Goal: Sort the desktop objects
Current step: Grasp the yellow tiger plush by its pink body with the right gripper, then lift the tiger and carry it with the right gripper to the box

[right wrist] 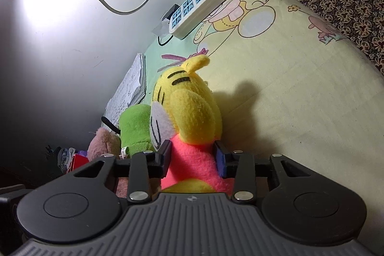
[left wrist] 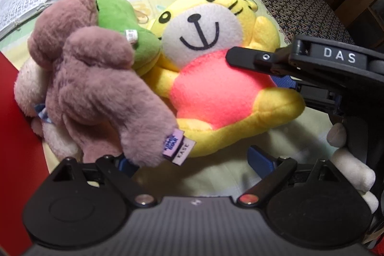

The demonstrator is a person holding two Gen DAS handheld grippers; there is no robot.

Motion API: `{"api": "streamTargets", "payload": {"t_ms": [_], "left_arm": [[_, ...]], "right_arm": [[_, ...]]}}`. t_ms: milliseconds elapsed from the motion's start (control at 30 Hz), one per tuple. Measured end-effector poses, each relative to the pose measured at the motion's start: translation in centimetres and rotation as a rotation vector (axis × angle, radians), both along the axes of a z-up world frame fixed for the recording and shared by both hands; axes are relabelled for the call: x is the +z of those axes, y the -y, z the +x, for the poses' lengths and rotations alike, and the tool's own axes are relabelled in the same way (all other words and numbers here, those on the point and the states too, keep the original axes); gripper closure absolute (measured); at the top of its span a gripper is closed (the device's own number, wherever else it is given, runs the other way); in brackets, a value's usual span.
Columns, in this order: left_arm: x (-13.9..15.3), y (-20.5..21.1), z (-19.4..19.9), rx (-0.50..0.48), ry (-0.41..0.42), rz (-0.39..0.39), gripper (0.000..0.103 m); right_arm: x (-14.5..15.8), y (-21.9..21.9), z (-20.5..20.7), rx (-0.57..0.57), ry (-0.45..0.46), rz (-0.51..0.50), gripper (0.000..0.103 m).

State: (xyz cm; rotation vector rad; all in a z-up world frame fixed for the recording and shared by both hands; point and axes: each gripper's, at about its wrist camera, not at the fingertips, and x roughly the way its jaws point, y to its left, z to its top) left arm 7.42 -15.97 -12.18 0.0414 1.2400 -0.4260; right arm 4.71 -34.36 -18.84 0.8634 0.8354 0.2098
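The yellow plush toy (right wrist: pixel 189 112) was gripped at its pink belly by the right tool (right wrist: pixel 193 160), its fingers pressed in from both sides. The left tool (left wrist: pixel 192 160) was spread apart, nothing held; a mauve plush (left wrist: pixel 96 88) lay at ten o'clock, touching a green plush (left wrist: pixel 120 20) on the cartoon-print surface (right wrist: pixel 300 88).

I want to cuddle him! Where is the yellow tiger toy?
The yellow tiger toy lies on the cartoon sheet, mid-frame in the left wrist view, beside the green plush and the mauve plush. The right gripper squeezes its pink belly.
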Motion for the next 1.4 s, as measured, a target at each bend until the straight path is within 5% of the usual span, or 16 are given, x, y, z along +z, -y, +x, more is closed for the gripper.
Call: {"api": "streamTargets", "payload": {"t_ms": [300, 767, 967, 1200, 1400], "left_arm": [[0.9, 1.0, -1.4, -0.057, 0.001, -0.019, 0.009], [1.5, 5.4, -8.6, -0.330, 0.022, -0.031, 0.009], [1.0, 4.6, -9.4, -0.374, 0.000, -0.087, 0.008], [2.3, 2.3, -8.1, -0.290, -0.029, -0.226, 0.004], [0.3, 3.1, -6.6, -0.208, -0.065, -0.176, 0.006]], "right_arm": [[0.6, 1.5, -3.6, -0.044, -0.020, 0.043, 0.072], [1.6, 3.0, -11.5, -0.068, -0.073, 0.014, 0.073], [1.5, 3.0, -14.0, -0.077, -0.092, -0.009, 0.069], [1.1, 2.9, -13.6, -0.081, -0.082, -0.044, 0.050], [-0.2, 3.4, -12.6, -0.084, -0.089, 0.025, 0.042]]}}
